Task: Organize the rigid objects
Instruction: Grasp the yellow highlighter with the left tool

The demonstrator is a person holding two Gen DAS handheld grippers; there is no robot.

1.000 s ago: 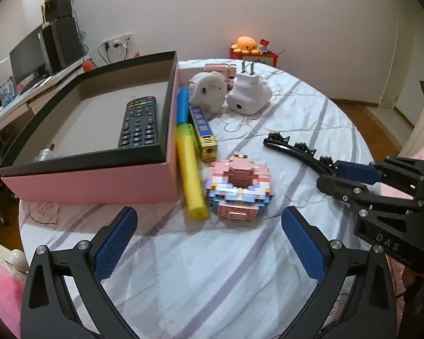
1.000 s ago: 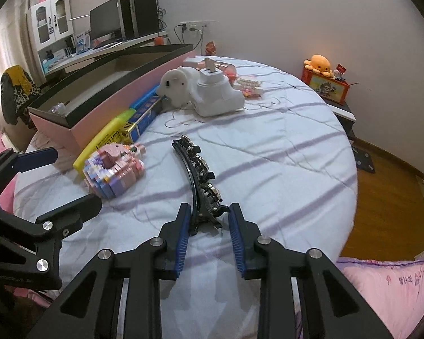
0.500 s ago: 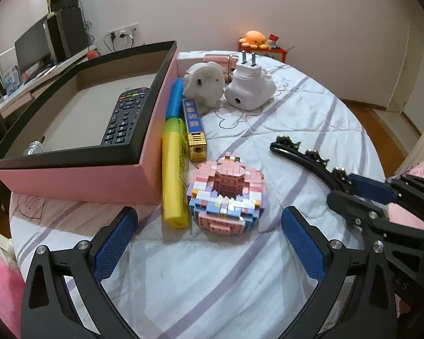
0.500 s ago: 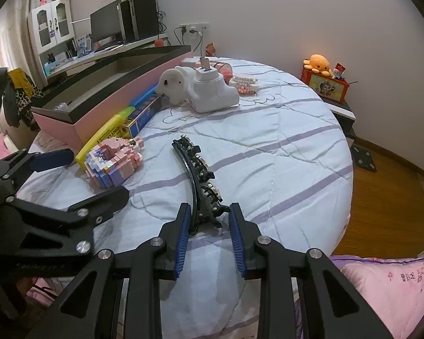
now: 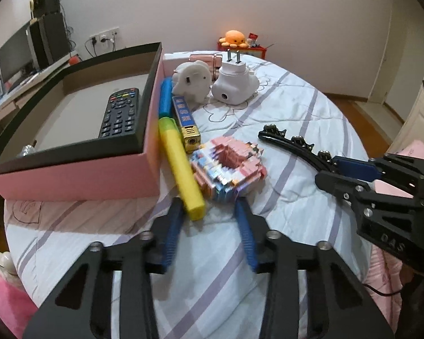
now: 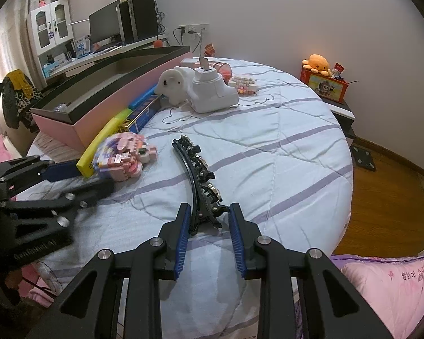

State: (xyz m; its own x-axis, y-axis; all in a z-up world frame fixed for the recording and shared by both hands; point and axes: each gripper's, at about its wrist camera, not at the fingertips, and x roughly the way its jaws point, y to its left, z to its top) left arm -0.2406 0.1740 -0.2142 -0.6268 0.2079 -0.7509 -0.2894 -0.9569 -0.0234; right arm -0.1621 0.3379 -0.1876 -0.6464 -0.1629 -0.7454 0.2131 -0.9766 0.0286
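Left gripper point(image 5: 209, 212) closing loosely around brick model point(image 5: 229, 166); right gripper point(image 6: 207, 220) clamping black hair clip point(image 6: 196, 169). Risk: bricks crumbling under squeeze.

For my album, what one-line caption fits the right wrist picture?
Right gripper straddles the end of a black jewelled hair clip on a striped bedspread.
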